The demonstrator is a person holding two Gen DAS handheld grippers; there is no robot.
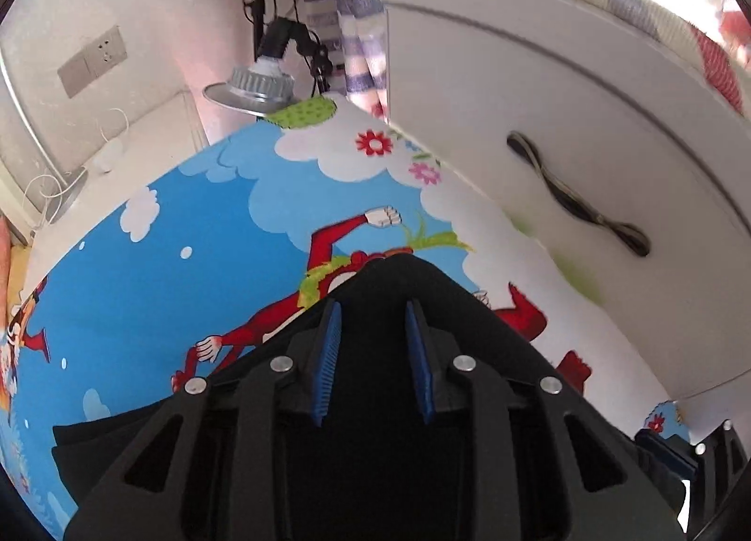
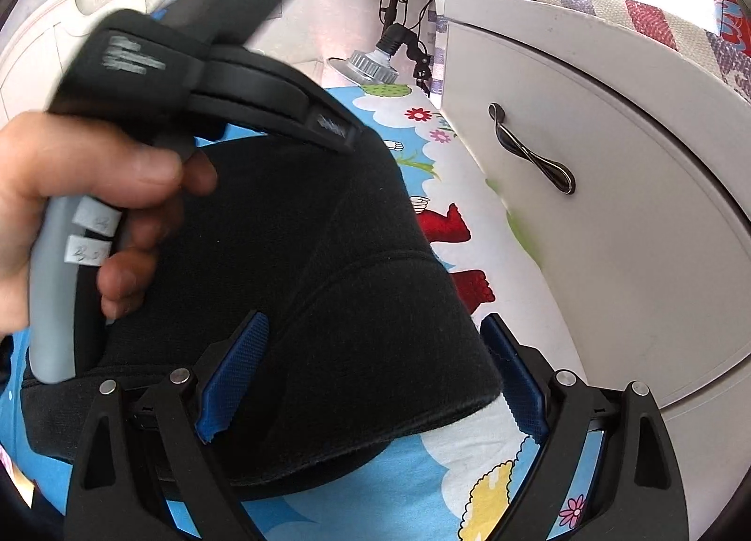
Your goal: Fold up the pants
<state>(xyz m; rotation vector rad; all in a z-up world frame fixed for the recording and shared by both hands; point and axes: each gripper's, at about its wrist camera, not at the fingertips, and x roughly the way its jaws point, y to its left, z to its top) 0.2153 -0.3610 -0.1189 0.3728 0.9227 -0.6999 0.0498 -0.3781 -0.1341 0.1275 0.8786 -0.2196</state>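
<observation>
We find the black knit pants point(image 2: 356, 287) folded on the cartoon-print sheet point(image 2: 413, 484), between our right gripper's point(image 2: 375, 376) wide fingers; left gripper point(image 1: 373, 353) narrow, seemingly empty. Risk: shallow pinch drags layers askew.

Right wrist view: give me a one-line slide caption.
Open right claw straddling the folded black pants on a cartoon sheet, left hand above holding its tool.

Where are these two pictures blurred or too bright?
Left wrist view: the cabinet handle is smeared by motion, and the top right corner is washed out. Right wrist view: the left gripper's body is blurred, while the black pants look sharp.
</observation>
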